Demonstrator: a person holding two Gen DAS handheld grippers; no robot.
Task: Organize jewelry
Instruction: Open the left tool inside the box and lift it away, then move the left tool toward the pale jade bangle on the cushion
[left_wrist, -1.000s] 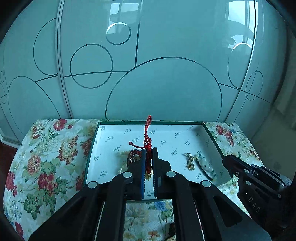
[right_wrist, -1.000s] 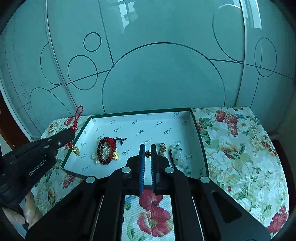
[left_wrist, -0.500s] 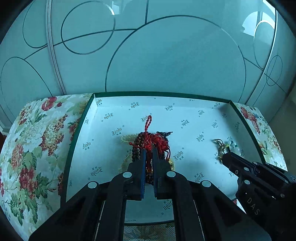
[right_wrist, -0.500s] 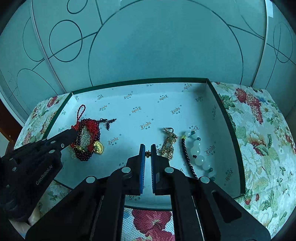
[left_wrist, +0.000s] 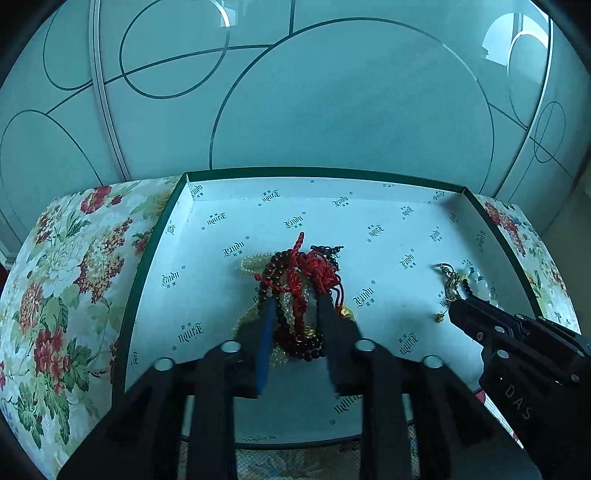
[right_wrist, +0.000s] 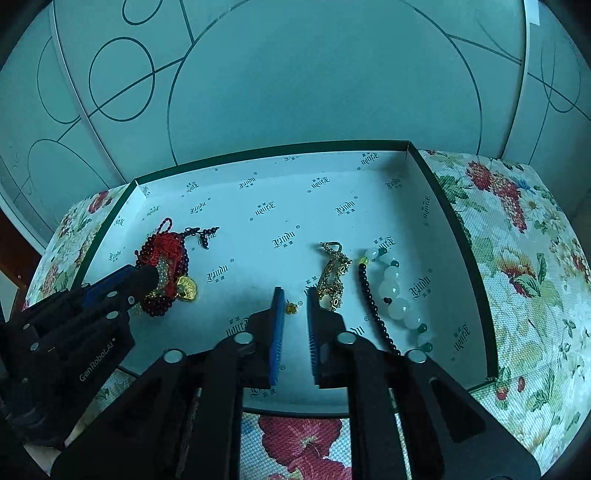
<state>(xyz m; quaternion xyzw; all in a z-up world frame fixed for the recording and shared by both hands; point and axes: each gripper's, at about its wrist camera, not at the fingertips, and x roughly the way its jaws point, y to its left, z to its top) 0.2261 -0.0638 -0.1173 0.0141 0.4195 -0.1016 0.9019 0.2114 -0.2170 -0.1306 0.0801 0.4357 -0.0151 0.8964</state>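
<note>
A white-lined box with a green rim (left_wrist: 155, 236) (right_wrist: 454, 218) lies on a floral cloth. A pile of a red cord charm, dark red beads and pale beads (left_wrist: 295, 280) (right_wrist: 166, 258) lies in its left half. My left gripper (left_wrist: 295, 302) is open, its fingers either side of the pile. My right gripper (right_wrist: 293, 295) is open low over the box floor, with a small gold earring (right_wrist: 291, 307) between its fingers. A gold chain (right_wrist: 334, 273) and a white and green bead bracelet (right_wrist: 395, 291) lie to the right of it.
The floral cloth (right_wrist: 517, 258) (left_wrist: 66, 280) covers the surface around the box. A frosted glass panel with circle lines (left_wrist: 332, 110) stands close behind the box.
Both grippers have opened. The left one let the red cord charm down onto the bead pile. The right one came lower over the box with the earring between its fingers.
</note>
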